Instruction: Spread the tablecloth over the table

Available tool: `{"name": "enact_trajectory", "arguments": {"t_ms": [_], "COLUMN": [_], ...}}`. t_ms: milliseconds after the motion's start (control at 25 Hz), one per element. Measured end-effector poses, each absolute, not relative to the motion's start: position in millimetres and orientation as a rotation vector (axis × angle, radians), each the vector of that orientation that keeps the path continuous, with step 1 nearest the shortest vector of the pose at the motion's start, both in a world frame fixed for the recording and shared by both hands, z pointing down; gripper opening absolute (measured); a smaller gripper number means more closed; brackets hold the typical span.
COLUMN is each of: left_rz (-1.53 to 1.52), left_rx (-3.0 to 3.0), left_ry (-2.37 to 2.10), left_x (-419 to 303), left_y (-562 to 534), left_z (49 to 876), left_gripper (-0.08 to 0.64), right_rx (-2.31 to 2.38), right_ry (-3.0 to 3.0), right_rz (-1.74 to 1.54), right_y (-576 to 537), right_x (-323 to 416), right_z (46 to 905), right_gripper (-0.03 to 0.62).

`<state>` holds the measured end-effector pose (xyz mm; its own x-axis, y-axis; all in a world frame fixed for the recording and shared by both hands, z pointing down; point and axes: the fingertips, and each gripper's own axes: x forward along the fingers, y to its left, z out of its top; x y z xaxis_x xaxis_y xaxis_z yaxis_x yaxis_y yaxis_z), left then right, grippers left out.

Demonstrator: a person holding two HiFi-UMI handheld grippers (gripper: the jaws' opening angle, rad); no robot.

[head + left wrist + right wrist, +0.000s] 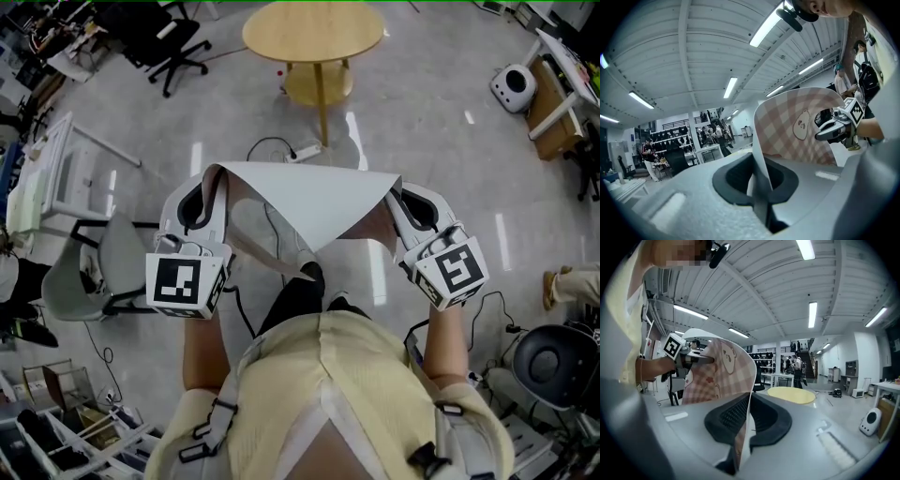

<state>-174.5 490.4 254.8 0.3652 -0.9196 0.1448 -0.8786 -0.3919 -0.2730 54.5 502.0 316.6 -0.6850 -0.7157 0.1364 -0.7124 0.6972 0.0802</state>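
Floor [422, 122], tablecloth [309, 202] clamped in left tool [214, 180], right tool [397, 193]

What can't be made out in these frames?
- Head view: the tablecloth shows only its plain side; its lower part folds under itself.
- Right gripper view: legs of the round table hidden behind the right tool.
- Left gripper view: background people too small to read.

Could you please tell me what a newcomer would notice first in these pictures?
The tablecloth, white on top and pink-checked beneath, hangs stretched in mid-air between the left tool and the right tool, each shut on its edge. Further ahead stands a round wooden table.
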Motion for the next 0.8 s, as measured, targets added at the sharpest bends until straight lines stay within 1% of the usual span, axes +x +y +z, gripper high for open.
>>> {"name": "enact_trajectory", "arguments": {"t_ms": [440,800], "left_rz": [-0.422,-0.412], "left_rx": [-2.58,-2.652], "left_ry": [1.582,1.547], "left_x": [-170.5,-169.5], "left_y": [413.4,323.4], "left_z": [291.8,297.0], "left_gripper": [0.005,0.006], "right_rx": [1.235,1.252], "right_ry": [-2.62,-2.564], "right_rz": [-0.021,-0.002], "right_y": [431.9,338.7], "right_x": [62.9,65.8], "right_z": [324.5,316.3], "right_gripper": [0.009,0.008]}}
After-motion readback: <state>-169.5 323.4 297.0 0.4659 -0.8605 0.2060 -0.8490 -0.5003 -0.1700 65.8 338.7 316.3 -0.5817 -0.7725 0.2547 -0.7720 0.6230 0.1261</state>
